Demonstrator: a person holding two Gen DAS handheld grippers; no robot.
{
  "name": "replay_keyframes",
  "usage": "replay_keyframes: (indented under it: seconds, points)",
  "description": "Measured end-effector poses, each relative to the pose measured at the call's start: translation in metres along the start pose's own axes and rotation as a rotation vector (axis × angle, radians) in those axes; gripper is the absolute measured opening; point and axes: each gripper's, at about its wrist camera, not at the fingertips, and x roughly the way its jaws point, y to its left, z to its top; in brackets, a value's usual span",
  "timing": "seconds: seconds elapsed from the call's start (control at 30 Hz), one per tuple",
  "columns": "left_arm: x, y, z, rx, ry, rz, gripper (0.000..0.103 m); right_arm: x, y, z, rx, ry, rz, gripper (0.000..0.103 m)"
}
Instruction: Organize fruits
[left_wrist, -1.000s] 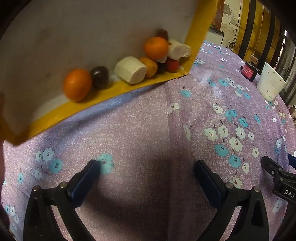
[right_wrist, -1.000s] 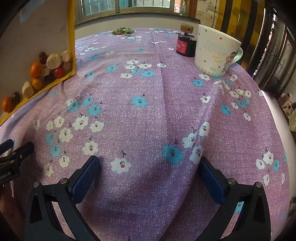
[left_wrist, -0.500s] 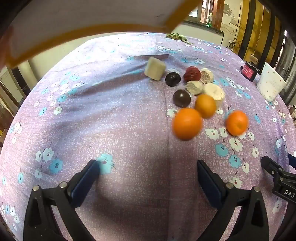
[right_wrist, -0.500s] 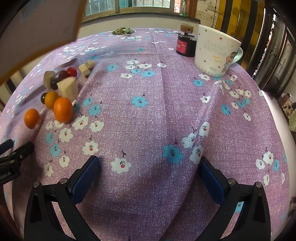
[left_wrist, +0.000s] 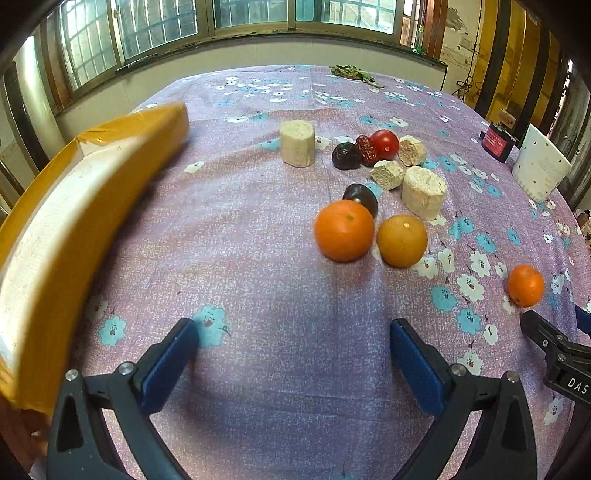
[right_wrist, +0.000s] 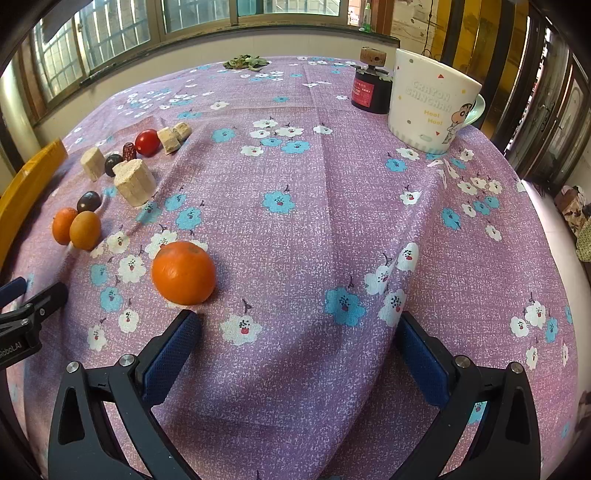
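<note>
My left gripper and right gripper both hover wide open over the purple floral tablecloth (nothing held). One orange sits just ahead of my right gripper's left finger

Both mounted low behind open tool fingers, facing forward across the tabletop toward the windows. Left close to the fruit; right further right (mug near). Shared: fruit, mug.

Fruits, previously heaped in the tilted yellow tray, now lie scattered on the desk right of it; one orange has rolled farthest from the tray.
</note>
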Motion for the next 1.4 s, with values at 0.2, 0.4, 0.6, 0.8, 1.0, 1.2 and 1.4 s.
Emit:
replay_keyframes:
  seconds: [0.2,0.4,0.6,0.8,1.0,1.2,1.4]
  points:
    - [0.000,0.000,0.000,0.000,0.000,0.000,0.103,0.000,0.000,0.000,0.000,0.000,0.000,0.103]
    - [0.000,0.000,0.000,0.000,0.000,0.000,0.103,-0.001,0.001,-0.001,0.010,0.000,-0.005,0.103]
    - [0.000,0.000,0.000,0.000,0.000,0.000,0.103,0.000,0.001,-0.001,0.011,0.000,-0.006,0.103]
    - [0.000,0.001,-0.001,-0.005,0.000,0.001,0.103,0.001,0.001,0.000,0.010,0.005,-0.006,0.103]
    - [-0.002,0.004,0.001,0.002,0.016,-0.026,0.103,-0.012,0.002,-0.002,0.077,0.038,0.039,0.103]
    - [-0.049,0.025,0.002,-0.013,-0.112,-0.102,0.103,-0.057,0.019,-0.007,0.085,-0.035,0.083,0.103]
    - [-0.091,0.048,-0.005,-0.008,-0.261,-0.081,0.103,-0.092,0.042,-0.009,0.064,-0.158,0.089,0.103]
